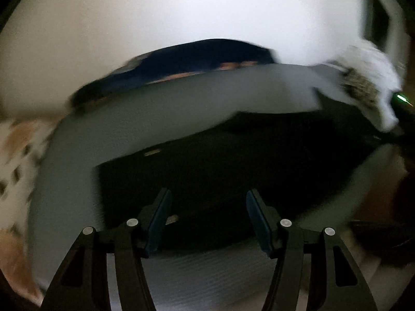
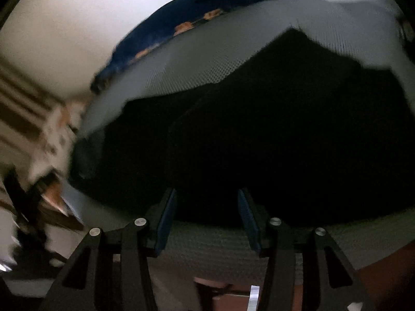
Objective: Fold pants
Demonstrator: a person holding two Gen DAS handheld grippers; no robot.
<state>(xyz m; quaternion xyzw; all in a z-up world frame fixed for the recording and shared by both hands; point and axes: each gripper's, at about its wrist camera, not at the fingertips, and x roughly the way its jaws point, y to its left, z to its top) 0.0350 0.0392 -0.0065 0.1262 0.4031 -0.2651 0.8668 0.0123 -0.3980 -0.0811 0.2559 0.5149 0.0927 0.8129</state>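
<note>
Black pants (image 1: 233, 160) lie spread on a grey textured mat (image 1: 181, 98). They also show in the right wrist view (image 2: 272, 134), filling the middle of the grey mat (image 2: 202, 67). My left gripper (image 1: 208, 197) is open and empty, just above the near edge of the pants. My right gripper (image 2: 207, 194) is open and empty, over the pants' near edge. Both views are blurred by motion.
A dark blue cloth with orange marks (image 1: 197, 54) lies beyond the mat, also in the right wrist view (image 2: 186, 15). A white and brown fluffy thing (image 1: 368, 77) sits at the far right. Patterned fabric (image 1: 18, 150) lies at the left. Furniture (image 2: 31, 119) stands left.
</note>
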